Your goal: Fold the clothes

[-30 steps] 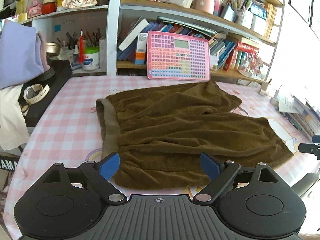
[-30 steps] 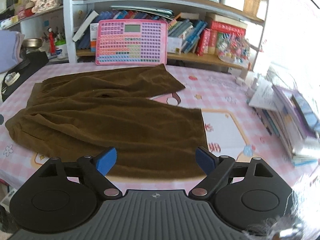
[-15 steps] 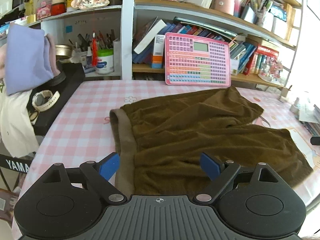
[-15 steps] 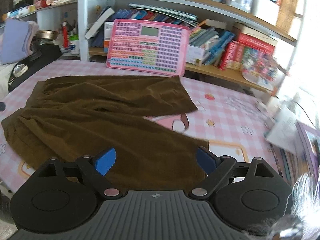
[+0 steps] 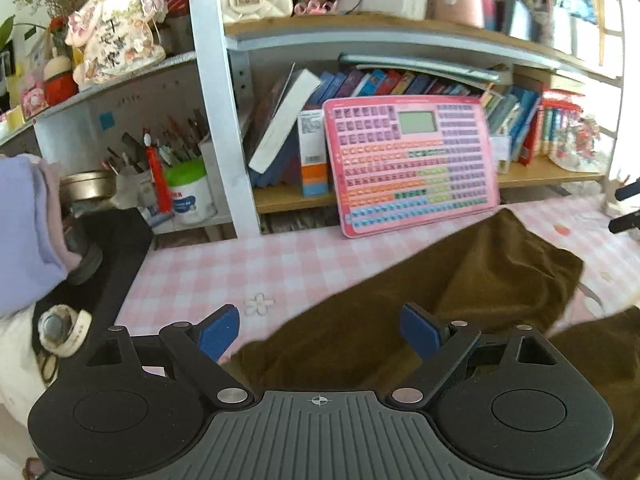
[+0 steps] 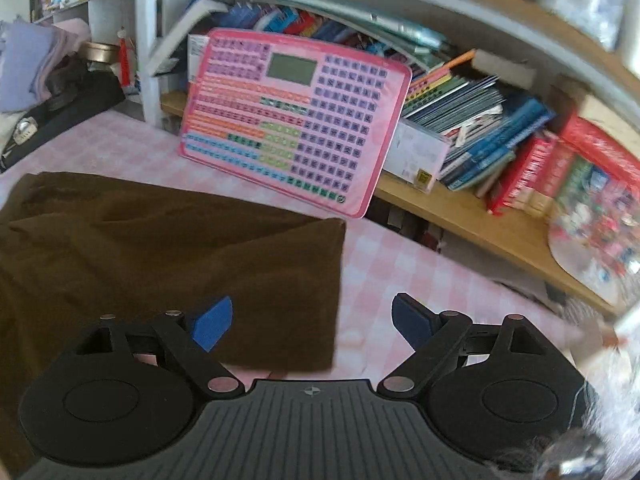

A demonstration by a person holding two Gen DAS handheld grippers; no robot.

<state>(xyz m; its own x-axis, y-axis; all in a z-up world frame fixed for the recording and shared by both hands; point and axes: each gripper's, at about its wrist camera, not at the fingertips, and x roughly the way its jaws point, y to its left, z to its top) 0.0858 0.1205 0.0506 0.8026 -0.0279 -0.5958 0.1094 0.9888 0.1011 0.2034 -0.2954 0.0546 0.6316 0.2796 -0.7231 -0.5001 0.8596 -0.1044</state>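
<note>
Brown shorts (image 5: 460, 300) lie spread on the pink checked tablecloth (image 5: 224, 272). My left gripper (image 5: 320, 330) is open and empty, low over the shorts' far waistband corner. My right gripper (image 6: 312, 322) is open and empty, low over the hem end of the far leg (image 6: 240, 248); its left finger is over the cloth, its right finger over bare tablecloth (image 6: 400, 264). I cannot tell if either gripper touches the cloth.
A pink toy keyboard (image 5: 408, 160) leans on the bookshelf behind the table and also shows in the right wrist view (image 6: 296, 116). A black instrument with a watch (image 5: 60, 328) and folded lilac cloth (image 5: 20, 232) sit at left. Books fill the shelves (image 6: 480, 120).
Both grippers moved forward and down toward the far side of the shorts, the left to the waistband corner, the right to the far leg's hem. Both stayed open.
</note>
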